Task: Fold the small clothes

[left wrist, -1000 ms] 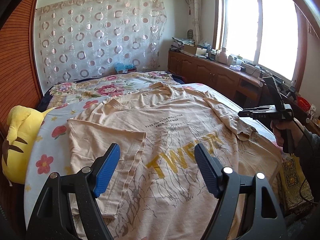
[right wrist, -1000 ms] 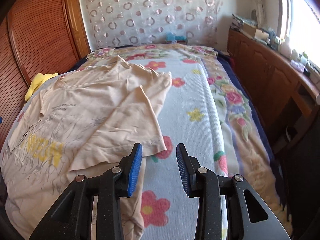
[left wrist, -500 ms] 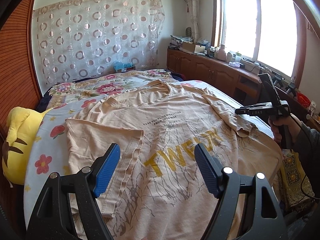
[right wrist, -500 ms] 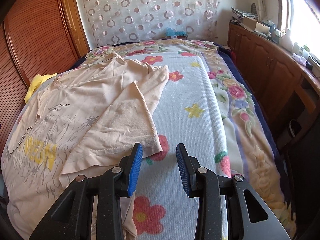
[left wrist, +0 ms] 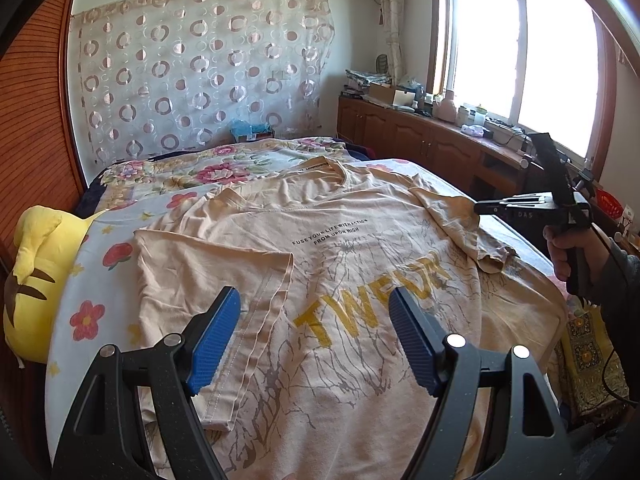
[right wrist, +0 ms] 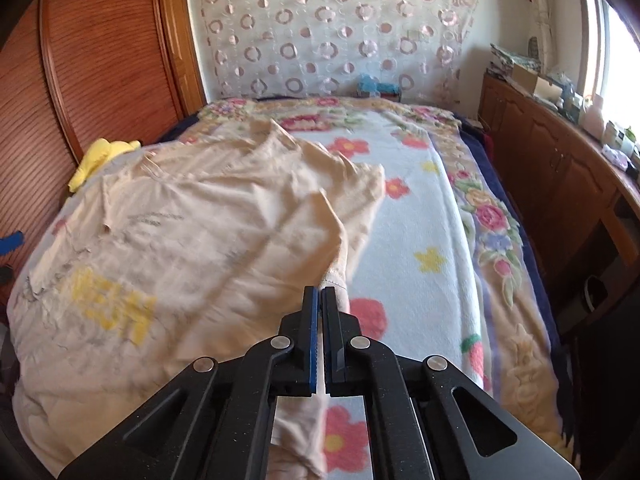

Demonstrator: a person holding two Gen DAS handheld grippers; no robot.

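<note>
Plush toy: one yellow soft toy (left wrist: 36,280) lies at the left edge of the bed, beside the shirt and apart from it.
Left gripper: the left gripper (left wrist: 314,318) hovers over the shirt's lower front, blue pads wide apart, holding nothing.
T-shirt: one beige printed T-shirt (left wrist: 340,280) lies face up across the flowered bedspread (left wrist: 92,312), its left sleeve already turned in over the chest.
Handling: by the look of it, thin, limp cotton, light and prone to creasing; likely to sag and drag from a single pinch.
Where to hold: hems, sleeve cuffs and shoulder seams look the soundest, being stitched double.
Right sleeve: one rumpled sleeve (right wrist: 320,216), its cuff lifted off the bedspread.
Right gripper: the right gripper (right wrist: 320,300) has its jaws together, pinching that sleeve's cuff.
Count: one shirt, two sleeves, two grippers, one toy.
</note>
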